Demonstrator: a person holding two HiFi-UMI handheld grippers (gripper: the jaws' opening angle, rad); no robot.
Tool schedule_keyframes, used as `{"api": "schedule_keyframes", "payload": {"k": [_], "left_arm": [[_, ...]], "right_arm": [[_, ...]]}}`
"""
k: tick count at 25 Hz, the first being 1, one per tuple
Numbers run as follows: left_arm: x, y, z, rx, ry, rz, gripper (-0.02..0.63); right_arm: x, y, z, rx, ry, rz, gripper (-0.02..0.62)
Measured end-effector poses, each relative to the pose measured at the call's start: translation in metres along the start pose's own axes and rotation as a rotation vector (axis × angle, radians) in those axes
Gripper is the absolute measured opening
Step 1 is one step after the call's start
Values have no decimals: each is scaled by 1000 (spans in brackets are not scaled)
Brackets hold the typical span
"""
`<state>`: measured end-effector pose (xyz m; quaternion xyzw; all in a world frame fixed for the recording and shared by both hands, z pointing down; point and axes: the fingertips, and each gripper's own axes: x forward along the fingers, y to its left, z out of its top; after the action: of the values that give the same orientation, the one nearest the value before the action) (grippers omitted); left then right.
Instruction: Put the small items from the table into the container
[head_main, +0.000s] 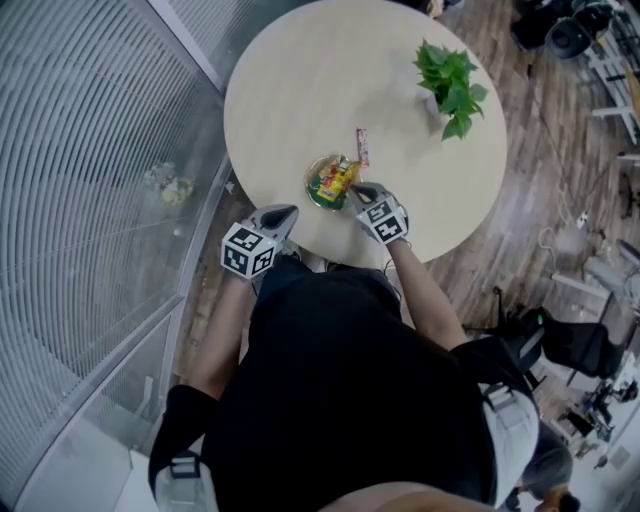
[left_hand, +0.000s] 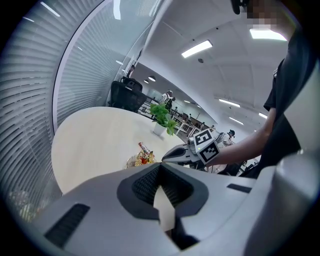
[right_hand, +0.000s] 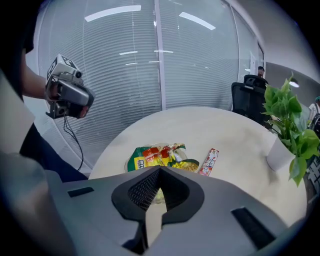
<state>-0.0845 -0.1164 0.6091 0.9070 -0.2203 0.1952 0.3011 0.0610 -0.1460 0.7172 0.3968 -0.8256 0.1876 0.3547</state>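
Beside the container (head_main: 310, 186): a red-and-white stick packet (head_main: 362, 146) is lying flat on the tabletop (head_main: 300, 80), just past the container's far side. Whether it is touching the rim cannot be told.
Inside the container: green, yellow and red snack packets (head_main: 338, 178) are being held in a loose heap that is poking above the rim.
Right gripper (head_main: 357, 190): it is being held at the container's near right side, tilted down toward the heap. Its jaws are being held pressed together, with nothing between them.
Left gripper (head_main: 289, 211): it is being held to the container's near left, by the tabletop's edge and apart from the packets. Its jaws are likewise being held together and are carrying nothing.
Potted plant (head_main: 450, 80): it is standing well beyond the container, toward the far right. It is not judged to be one of the small items.
Done so far: the task is judged to be nearly finished, since several packets are already sitting in the container.
Left to do: the stick packet appears to be the only small item lying outside the container, so one more pick and drop is judged to be needed.
Next move: the right gripper is being held nearer to the stick packet, and its jaws would have to be opened before it could be taken.
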Motion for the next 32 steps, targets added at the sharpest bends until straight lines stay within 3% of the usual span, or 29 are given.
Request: {"api": "schedule_keyframes", "payload": {"k": [8,19,32], "left_arm": [[17,-36,0,20,-2,19,0],[36,-68,-6,14,-42,104,0],[35,-91,-13,41,-67,153,0]], "right_arm": [[-35,2,-39,17,-17,44,23],[-65,4,-87,36,-57,115,23],[-84,8,-102,19,-77,140,23]]}}
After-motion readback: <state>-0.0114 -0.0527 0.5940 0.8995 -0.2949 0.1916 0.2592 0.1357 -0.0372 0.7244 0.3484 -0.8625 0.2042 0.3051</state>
